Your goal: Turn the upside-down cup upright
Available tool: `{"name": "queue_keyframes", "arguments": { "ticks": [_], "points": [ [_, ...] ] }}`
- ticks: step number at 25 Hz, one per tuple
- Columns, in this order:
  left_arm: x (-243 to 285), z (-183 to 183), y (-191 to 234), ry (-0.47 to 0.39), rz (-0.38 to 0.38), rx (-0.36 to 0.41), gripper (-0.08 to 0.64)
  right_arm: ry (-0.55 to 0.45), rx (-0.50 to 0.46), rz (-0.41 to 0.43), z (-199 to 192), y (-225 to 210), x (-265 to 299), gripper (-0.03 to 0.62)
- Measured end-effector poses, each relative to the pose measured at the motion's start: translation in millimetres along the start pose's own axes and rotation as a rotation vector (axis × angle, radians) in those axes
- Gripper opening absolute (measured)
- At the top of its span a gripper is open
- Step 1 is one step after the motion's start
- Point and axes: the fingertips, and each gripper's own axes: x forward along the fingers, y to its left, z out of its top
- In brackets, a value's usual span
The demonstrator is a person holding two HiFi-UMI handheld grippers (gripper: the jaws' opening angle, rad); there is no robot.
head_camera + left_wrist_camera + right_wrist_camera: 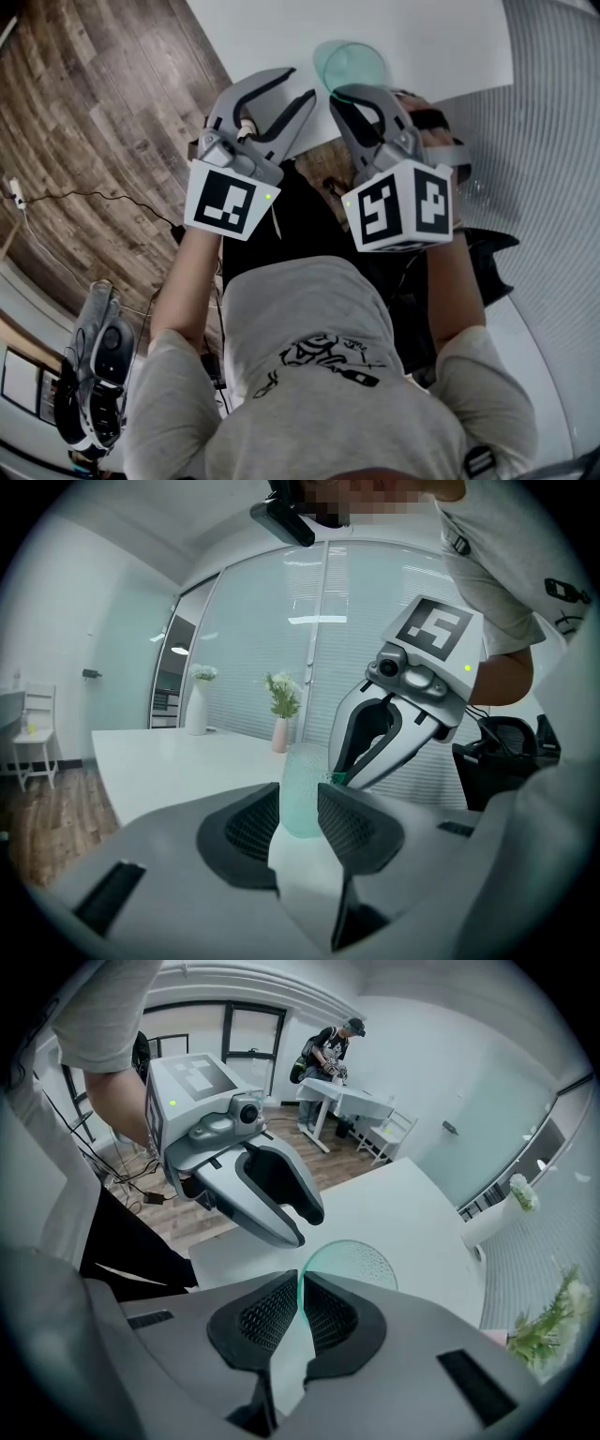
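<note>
Standing on end near the table's (431,37) front edge, the cup (352,64) is pinched at its top rim by the right gripper (302,1302), whose jaws are closed almost fully on the thin wall. The left gripper (298,86) is held over that same table edge, jaws partly apart, nothing gripped; the cup is seen through their gap.

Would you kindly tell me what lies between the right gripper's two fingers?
The thin wall of the translucent green cup; the right gripper is shut on it, seen in the right gripper view.
</note>
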Motion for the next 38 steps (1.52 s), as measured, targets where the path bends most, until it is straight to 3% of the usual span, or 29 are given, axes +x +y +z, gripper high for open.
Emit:
{"name": "queue_keyframes", "arguments": {
  "ticks": [18,28,38],
  "points": [
    [-15,37,2,-0.031,-0.011,0.02,0.118,-0.046,0.014,-0.056,22,-20,-31,0.048],
    [-44,92,-12,-0.059,-0.018,0.049,0.118,-0.079,0.032,-0.11,50,-23,-87,0.048],
    [-52,119,-20,-0.081,-0.009,0.084,0.118,-0.132,0.042,-0.156,58,-31,-115,0.048]
  ]
}}
